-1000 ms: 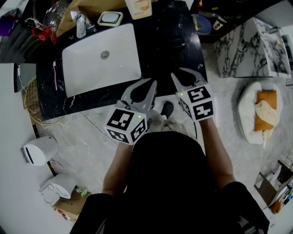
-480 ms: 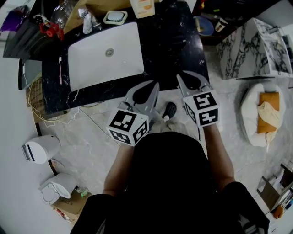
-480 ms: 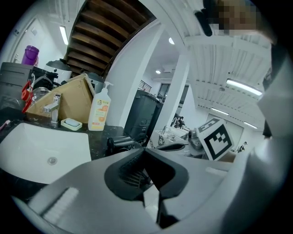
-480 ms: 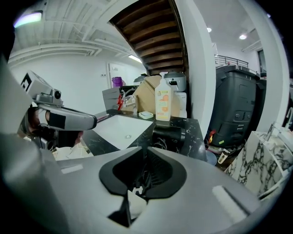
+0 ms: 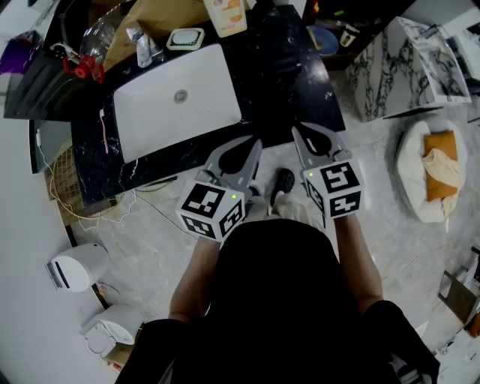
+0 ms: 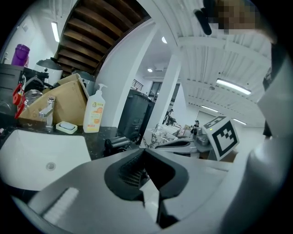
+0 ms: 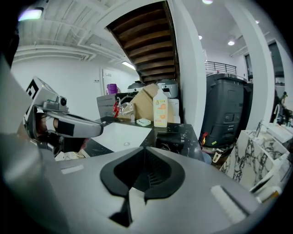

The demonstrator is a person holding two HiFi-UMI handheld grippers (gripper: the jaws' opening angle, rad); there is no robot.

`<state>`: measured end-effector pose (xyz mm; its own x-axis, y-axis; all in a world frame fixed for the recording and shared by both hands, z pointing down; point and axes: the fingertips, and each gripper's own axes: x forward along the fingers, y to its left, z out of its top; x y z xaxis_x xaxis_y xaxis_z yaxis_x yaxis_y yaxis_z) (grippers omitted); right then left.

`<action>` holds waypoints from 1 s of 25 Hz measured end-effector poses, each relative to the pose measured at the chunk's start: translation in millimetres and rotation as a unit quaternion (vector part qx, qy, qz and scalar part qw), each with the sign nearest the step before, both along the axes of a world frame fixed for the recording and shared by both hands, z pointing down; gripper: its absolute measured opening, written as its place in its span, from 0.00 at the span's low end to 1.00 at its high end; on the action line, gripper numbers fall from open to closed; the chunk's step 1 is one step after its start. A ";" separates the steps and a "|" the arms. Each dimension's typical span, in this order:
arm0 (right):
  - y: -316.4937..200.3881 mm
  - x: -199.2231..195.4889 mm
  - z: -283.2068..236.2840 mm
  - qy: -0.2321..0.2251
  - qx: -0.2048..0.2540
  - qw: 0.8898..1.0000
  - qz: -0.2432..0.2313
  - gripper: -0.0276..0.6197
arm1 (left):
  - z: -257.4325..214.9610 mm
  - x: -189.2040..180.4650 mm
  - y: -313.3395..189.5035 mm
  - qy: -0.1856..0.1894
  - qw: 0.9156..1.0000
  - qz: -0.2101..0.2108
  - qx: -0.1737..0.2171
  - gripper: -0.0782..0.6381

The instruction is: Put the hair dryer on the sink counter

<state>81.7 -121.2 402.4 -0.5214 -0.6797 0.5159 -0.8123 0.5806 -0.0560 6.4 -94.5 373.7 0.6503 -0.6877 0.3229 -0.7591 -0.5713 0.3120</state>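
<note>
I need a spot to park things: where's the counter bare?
Bare: the black counter right of the sink basin, in front of the hair dryer. Crowded: behind the basin, with faucet, soap dish and bottle.

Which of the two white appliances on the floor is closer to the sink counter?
The white appliance with a dark slot; the second appliance lies farther from the sink counter.

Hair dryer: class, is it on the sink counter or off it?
On it: the hair dryer lies on the black counter beside the basin.

Counter (image 5: 304,101) right of basin (image 5: 202,105): near edge free; hair dryer (image 7: 170,140), bottle (image 5: 227,15), soap dish (image 5: 185,38) farther back.
</note>
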 end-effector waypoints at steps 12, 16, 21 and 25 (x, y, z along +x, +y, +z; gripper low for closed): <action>63.3 -27.3 -41.6 -0.021 0.050 0.997 0.050 0.06 | -19.9 -30.9 40.3 0.013 0.998 0.050 0.030 0.11; 85.9 -38.0 -48.6 -0.028 0.063 0.996 0.061 0.06 | -25.8 -44.6 54.0 0.015 0.998 0.054 0.041 0.11; 103.7 -47.1 -56.4 -0.049 0.082 0.993 0.071 0.06 | -32.0 -57.0 69.3 0.019 0.997 0.053 0.053 0.11; 105.6 -49.8 -65.5 -0.050 0.095 0.991 0.079 0.06 | -37.6 -59.1 73.3 0.024 0.996 0.056 0.058 0.11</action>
